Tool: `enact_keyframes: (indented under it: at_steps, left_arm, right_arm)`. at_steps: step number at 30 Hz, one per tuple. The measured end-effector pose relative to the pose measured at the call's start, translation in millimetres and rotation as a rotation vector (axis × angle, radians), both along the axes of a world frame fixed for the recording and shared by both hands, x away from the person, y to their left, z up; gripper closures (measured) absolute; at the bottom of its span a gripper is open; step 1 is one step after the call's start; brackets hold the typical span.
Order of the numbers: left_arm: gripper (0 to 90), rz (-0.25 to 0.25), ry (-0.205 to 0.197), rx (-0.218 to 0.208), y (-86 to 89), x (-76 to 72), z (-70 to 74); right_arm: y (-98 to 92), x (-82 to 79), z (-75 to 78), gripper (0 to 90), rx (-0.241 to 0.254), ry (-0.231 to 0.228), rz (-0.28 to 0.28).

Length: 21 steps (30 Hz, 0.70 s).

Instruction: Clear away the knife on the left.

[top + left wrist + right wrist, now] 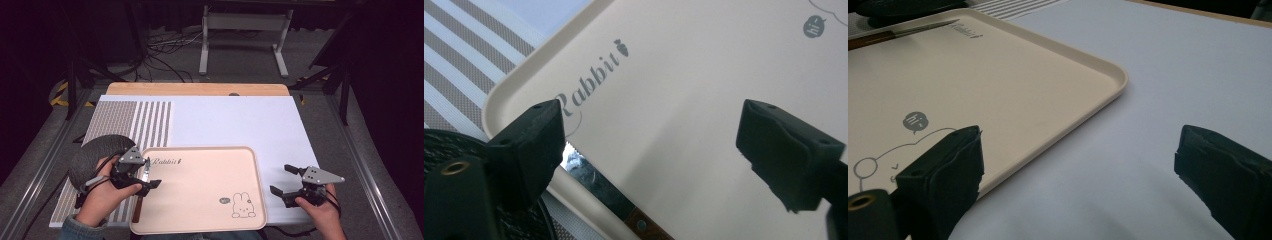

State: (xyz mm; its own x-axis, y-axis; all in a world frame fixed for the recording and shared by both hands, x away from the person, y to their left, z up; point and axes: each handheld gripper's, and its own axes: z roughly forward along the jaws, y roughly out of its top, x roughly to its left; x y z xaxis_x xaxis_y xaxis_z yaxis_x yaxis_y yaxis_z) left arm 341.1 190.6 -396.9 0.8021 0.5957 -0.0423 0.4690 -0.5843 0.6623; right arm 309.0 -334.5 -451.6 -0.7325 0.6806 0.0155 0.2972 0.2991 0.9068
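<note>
The knife (596, 182) is lying along the left edge of the cream tray (210, 220), with its serrated blade on the tray's rim and its brown riveted handle pointing toward the person. In the left gripper view the blade is showing just below the left jaw, apart from both pads.

The left claw (148, 174) is hovering over the tray's left edge directly above the knife. Its jaws are standing wide, released, with nothing between them. The right claw (283, 178) is waiting over the white mat (240, 120) just beside the tray's right edge. Its jaws are also standing wide and grasping nothing.

Progress, as judged from the layout: the knife is appearing already placed on the tray and let go. The placement is looking only partly settled, since the blade is riding on the rim rather than lying flat on the tray floor. A dark round object (92, 150) is resting on the striped placemat (150, 125) left of the tray, behind the left hand; it is not yet on the tray.

Readable markings on the tray: the word "Rabbit" with a small carrot mark near the upper left corner, and a speech bubble reading "hi~" beside a line drawing of a rabbit near the lower right corner.
</note>
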Motion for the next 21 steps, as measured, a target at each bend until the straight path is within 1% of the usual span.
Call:
enact_keyframes:
  at_steps: [1, 2, 3, 5, 8, 9, 11, 12, 13, 16, 20, 21]
  left_arm:
    - [11.8, -0.004, -0.006, -0.006, 1.1, -0.9, 1.2]
    - [11.1, -0.007, -0.023, -0.014, 2.7, -1.9, 3.2]
    - [10.4, -0.008, -0.03, -0.023, 3.4, -2.7, 4.1]
    - [9.7, -0.014, -0.058, -0.039, 6.2, -4.0, 7.6]
    - [8.9, -0.016, -0.078, -0.084, 10.8, -6.5, 11.8]
    - [8.4, -0.009, -0.087, -0.103, 12.8, -7.0, 12.3]
    - [7.1, 0.002, -0.124, -0.117, 18.1, -8.2, 13.0]
    - [7.3, 0.002, -0.136, -0.122, 20.6, -8.8, 13.2]
    - [7.2, -0.001, -0.141, -0.131, 22.4, -9.5, 13.2]
    - [7.0, -0.017, -0.177, -0.174, 32.4, -13.9, 14.8]
    - [6.5, -0.055, -0.225, -0.194, 46.0, -18.4, 14.0]
    - [6.3, -0.064, -0.235, -0.211, 50.6, -19.5, 12.4]
  right_arm:
    - [0.1, 0.1, 0.1, 6.2, 0.001, -0.001, 0.0]
    - [0.2, 0.1, 0.2, 6.2, 0.001, -0.004, 0.0]
    - [0.3, -0.1, 0.5, 6.2, 0.002, -0.005, 0.001]
    - [0.0, -0.2, 0.8, 6.1, 0.004, -0.009, -0.001]
    - [-0.6, -0.5, 1.3, 6.0, 0.007, -0.012, -0.003]
    - [-0.7, -0.6, 1.5, 6.0, 0.008, -0.013, -0.004]
    - [-1.0, -0.7, 1.9, 5.8, 0.009, -0.016, -0.006]
    - [-1.0, -0.7, 2.0, 5.7, 0.009, -0.019, -0.008]
    - [-1.1, -0.7, 2.1, 5.8, 0.009, -0.021, -0.009]
    - [-1.6, -1.1, 2.8, 5.7, 0.011, -0.026, -0.011]
    - [-1.5, -1.4, 3.5, 5.7, 0.015, -0.033, -0.013]
    - [-1.5, -1.4, 3.6, 5.7, 0.016, -0.036, -0.013]
